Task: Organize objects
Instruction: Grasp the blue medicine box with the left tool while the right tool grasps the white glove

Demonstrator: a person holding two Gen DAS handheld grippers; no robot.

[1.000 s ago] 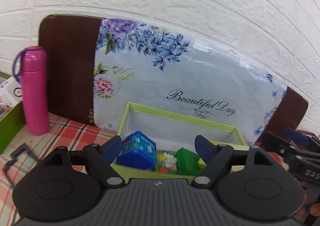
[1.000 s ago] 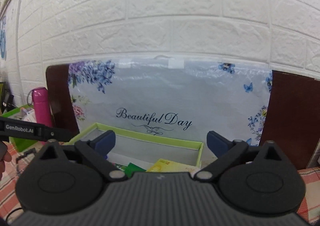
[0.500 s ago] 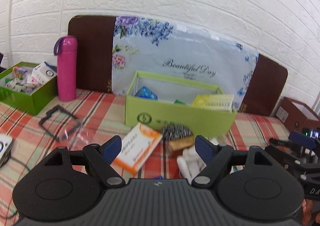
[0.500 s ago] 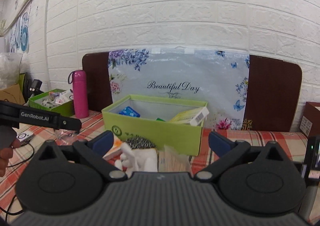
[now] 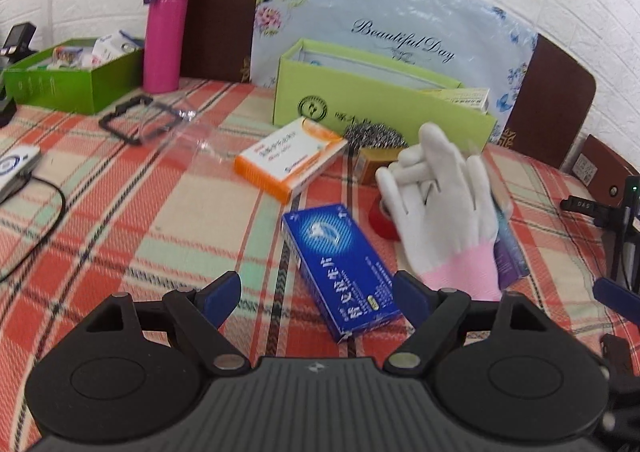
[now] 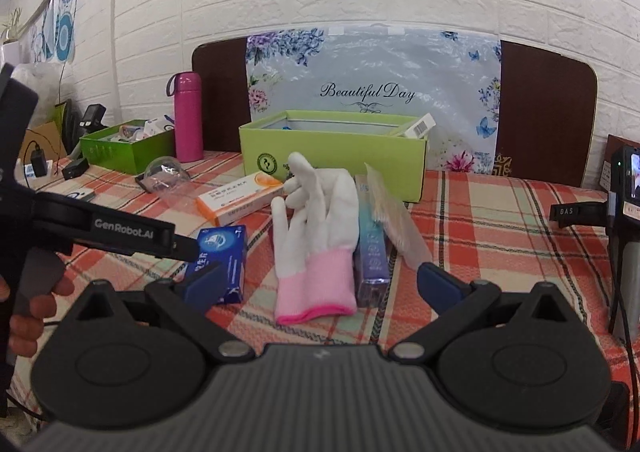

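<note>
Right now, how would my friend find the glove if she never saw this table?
Start at the big light-green box in front of the flowery "Beautiful Day" board. Just in front of it, on the checked cloth, lies the glove, between a blue box and a long purple packet. It is the only soft thing there: white fingers with a pink cuff.

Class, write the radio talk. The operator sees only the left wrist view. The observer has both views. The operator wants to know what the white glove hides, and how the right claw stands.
Operator: What lies on the far side of the white glove? I only catch a purple edge.
Observer: A long purple-and-teal box, flat on the cloth, right beside the glove.
Operator: I see just one blue fingertip of the right claw. Is it open?
Observer: Yes, the right claw is open and holds nothing. The glove lies just ahead of it.
</note>
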